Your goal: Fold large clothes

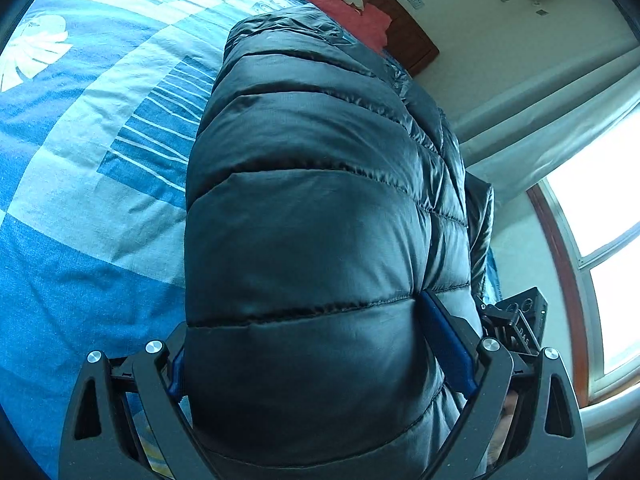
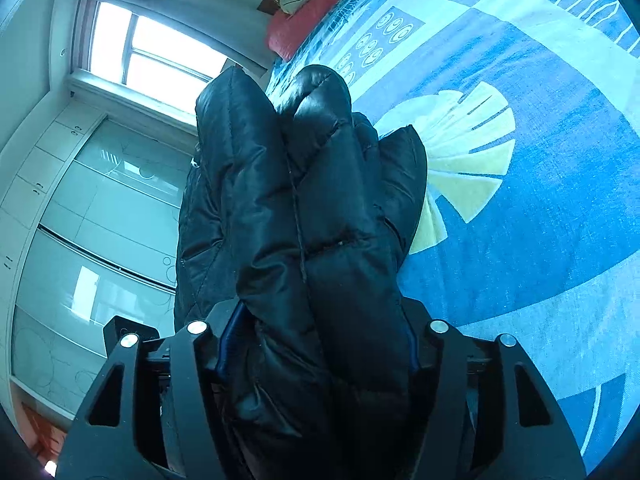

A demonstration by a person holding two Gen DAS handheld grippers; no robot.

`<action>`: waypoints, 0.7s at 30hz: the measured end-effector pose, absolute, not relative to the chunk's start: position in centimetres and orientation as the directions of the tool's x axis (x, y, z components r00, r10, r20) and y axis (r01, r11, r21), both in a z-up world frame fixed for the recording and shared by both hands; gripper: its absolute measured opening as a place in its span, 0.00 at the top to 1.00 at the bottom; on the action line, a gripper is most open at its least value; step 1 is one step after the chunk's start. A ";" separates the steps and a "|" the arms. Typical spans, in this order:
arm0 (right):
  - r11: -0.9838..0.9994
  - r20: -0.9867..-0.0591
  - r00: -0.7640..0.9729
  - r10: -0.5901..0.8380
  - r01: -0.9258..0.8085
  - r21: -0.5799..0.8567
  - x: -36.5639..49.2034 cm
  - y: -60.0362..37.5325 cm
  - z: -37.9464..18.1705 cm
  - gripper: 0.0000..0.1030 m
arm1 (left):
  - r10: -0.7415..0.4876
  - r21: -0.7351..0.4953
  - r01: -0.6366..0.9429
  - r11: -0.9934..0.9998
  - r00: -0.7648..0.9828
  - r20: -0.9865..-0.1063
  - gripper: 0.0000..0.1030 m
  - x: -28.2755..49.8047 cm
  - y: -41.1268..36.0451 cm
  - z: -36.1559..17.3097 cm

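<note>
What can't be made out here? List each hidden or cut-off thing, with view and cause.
- Left gripper fingertips: left wrist view, wrapped by the black puffer jacket.
- Right gripper fingertips: right wrist view, buried in bunched jacket.
- Jacket's full outline: cut off by both frames' bottom edges.
- Bedspread beneath: covered by jacket.

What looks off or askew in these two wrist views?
Nothing stands out. Both the left gripper and right gripper have jaws clamped on the black puffer jacket, bunched thick above the blue patterned bedspread. No tears visible.
</note>
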State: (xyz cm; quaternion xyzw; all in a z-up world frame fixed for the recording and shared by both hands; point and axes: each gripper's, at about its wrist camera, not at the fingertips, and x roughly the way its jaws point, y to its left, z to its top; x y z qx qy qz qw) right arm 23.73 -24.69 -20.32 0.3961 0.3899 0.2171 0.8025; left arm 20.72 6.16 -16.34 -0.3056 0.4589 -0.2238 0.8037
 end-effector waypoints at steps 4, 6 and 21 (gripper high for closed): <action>0.638 -0.497 0.587 0.640 -0.044 0.769 23.3 -24.6 -19.3 0.28 | -0.667 -0.731 0.069 0.679 0.473 -0.575 0.10 20.5 7.3 -16.4; 0.662 -0.517 0.579 0.630 -0.054 0.747 23.5 -24.8 -18.7 0.25 | -0.687 -0.758 0.058 0.650 0.472 -0.553 0.11 20.2 8.3 -16.4; 0.607 -0.469 0.599 0.649 -0.037 0.793 29.0 -27.1 -16.8 0.21 | -0.651 -0.753 0.028 0.658 0.525 -0.549 0.10 24.3 10.7 -16.3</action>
